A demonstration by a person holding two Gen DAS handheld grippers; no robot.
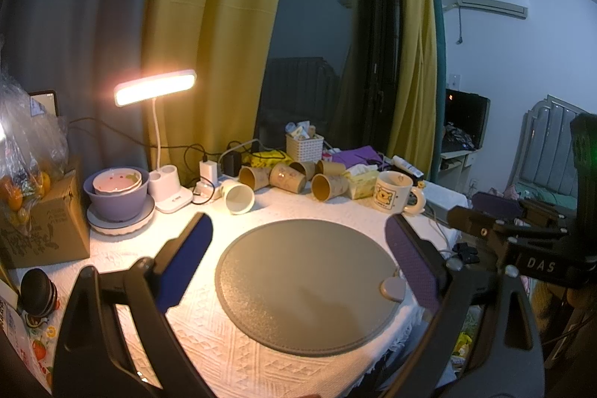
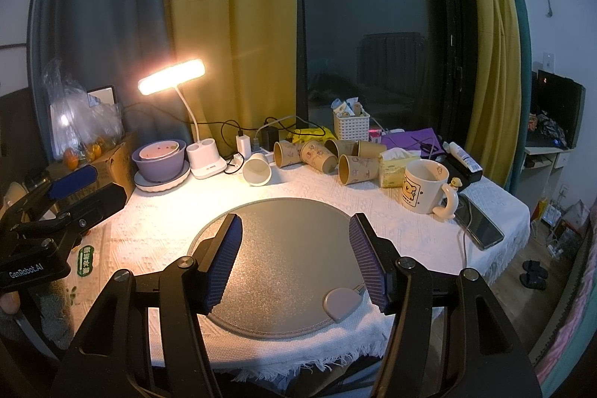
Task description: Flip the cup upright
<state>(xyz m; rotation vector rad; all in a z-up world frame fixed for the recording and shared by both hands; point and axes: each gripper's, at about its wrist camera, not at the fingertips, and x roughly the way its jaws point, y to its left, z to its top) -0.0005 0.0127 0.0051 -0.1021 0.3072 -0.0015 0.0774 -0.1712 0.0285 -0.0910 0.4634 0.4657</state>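
Observation:
A white cup (image 1: pixel 238 197) lies on its side at the back of the table, mouth toward me; it also shows in the right wrist view (image 2: pixel 257 169). Several brown paper cups (image 1: pixel 287 177) (image 2: pixel 317 155) lie tipped beside it. A white bear mug (image 1: pixel 391 192) (image 2: pixel 425 187) stands upright on the right. A round grey mat (image 1: pixel 309 286) (image 2: pixel 283 267) lies in the middle. My left gripper (image 1: pixel 298 263) is open over the mat, empty. My right gripper (image 2: pixel 294 256) is open over the mat, empty.
A lit desk lamp (image 1: pixel 155 86) (image 2: pixel 171 81), stacked bowls (image 1: pixel 117 189) (image 2: pixel 160 155), a cardboard box (image 1: pixel 41 219), a white basket (image 2: pixel 350 125), a tissue pack (image 2: pixel 395 166) and a phone (image 2: pixel 481 226) crowd the table's back and sides. The table edge is near me.

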